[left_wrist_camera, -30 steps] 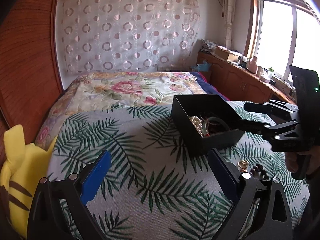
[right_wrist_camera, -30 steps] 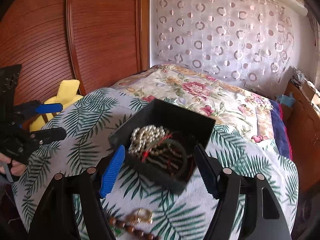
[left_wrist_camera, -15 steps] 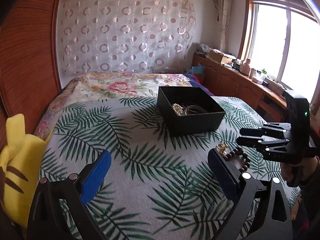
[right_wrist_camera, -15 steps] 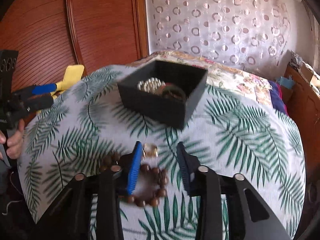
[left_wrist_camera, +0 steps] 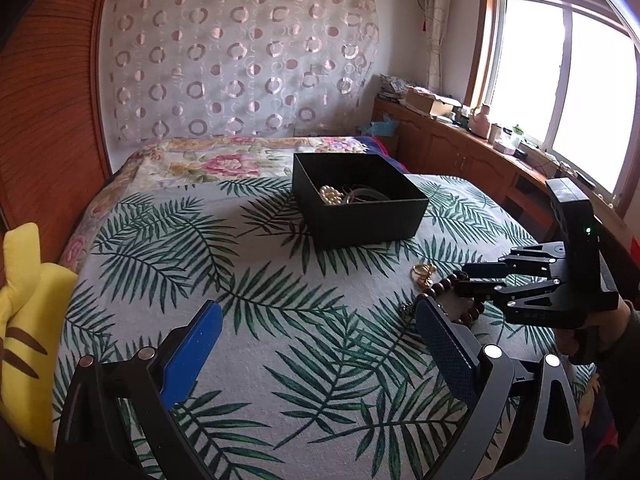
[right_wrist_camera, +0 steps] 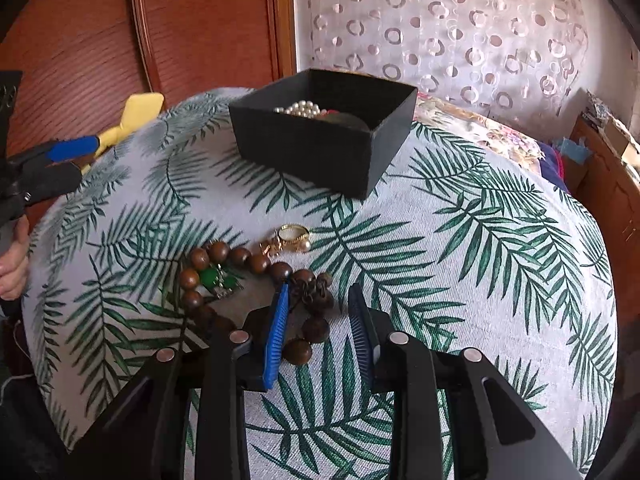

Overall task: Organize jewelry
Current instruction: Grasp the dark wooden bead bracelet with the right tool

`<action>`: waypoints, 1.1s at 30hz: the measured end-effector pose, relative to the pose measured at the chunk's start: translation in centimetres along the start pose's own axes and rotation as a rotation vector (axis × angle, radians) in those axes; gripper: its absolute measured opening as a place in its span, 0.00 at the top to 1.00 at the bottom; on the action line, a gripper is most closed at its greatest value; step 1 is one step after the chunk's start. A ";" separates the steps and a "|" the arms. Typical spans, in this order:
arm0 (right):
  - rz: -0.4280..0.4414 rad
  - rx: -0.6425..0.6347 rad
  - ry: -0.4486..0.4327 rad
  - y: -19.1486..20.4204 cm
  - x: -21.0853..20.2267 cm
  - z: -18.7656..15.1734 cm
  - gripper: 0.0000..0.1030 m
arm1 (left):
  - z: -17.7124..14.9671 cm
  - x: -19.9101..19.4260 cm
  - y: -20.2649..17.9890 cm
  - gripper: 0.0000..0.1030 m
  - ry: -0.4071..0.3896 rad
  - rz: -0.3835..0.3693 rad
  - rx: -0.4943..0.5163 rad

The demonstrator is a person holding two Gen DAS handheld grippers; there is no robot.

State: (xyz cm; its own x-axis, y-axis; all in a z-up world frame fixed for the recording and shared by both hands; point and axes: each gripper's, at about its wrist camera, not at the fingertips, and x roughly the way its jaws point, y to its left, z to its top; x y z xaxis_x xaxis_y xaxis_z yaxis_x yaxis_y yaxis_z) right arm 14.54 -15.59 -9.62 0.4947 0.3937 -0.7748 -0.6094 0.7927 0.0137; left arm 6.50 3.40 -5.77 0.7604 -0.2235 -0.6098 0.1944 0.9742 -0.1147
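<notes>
A black open box (left_wrist_camera: 360,200) (right_wrist_camera: 320,136) with white pearls (right_wrist_camera: 300,109) and other jewelry stands on the leaf-print bedspread. In front of it lie a brown wooden bead bracelet (right_wrist_camera: 248,260) (left_wrist_camera: 440,286), a gold ring piece (right_wrist_camera: 294,236) (left_wrist_camera: 424,271) and a green pendant (right_wrist_camera: 212,278). My right gripper (right_wrist_camera: 318,304) is narrowly open and low over the bracelet's tassel end, fingers astride its beads. My left gripper (left_wrist_camera: 316,324) is wide open and empty above bare bedspread, left of the bracelet.
A yellow plush toy (left_wrist_camera: 24,300) lies at the bed's left edge by the wooden headboard (left_wrist_camera: 48,100). A floral quilt (left_wrist_camera: 208,160) lies behind the box. A wooden cabinet with clutter (left_wrist_camera: 460,140) runs under the window at right.
My right gripper has pulled back from the box, narrowed and dropped down over the bead bracelet. My left gripper has drawn back from the box, still wide open.
</notes>
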 end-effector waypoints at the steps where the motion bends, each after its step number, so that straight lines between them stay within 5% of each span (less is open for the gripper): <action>1: -0.002 -0.002 -0.001 0.1 0.0 0.0 0.75 | -0.1 0.1 -0.1 0.09 0.003 -0.003 0.002; 2: -0.003 -0.004 0.000 0.1 -0.1 0.0 0.84 | -0.1 0.1 -0.3 0.09 0.005 -0.004 0.003; 7: -0.001 -0.026 -0.012 0.4 -0.8 -0.5 0.84 | -0.5 0.7 -0.9 0.09 0.023 -0.013 0.016; 21: -0.008 0.021 -0.226 -0.2 -8.8 -0.1 0.84 | -1.1 2.6 -3.0 0.09 0.078 -0.037 0.053; 33: -0.038 0.053 -0.235 -1.8 -10.1 -1.4 0.84 | -0.8 4.8 -4.3 0.11 0.128 -0.077 0.073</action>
State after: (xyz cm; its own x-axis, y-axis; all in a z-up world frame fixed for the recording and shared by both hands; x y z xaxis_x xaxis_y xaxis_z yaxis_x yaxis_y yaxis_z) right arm 9.78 -21.62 -2.69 0.6510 0.4553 -0.6073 -0.5572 0.8300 0.0250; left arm 8.81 -1.88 -8.76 0.6573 -0.2867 -0.6970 0.2967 0.9486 -0.1103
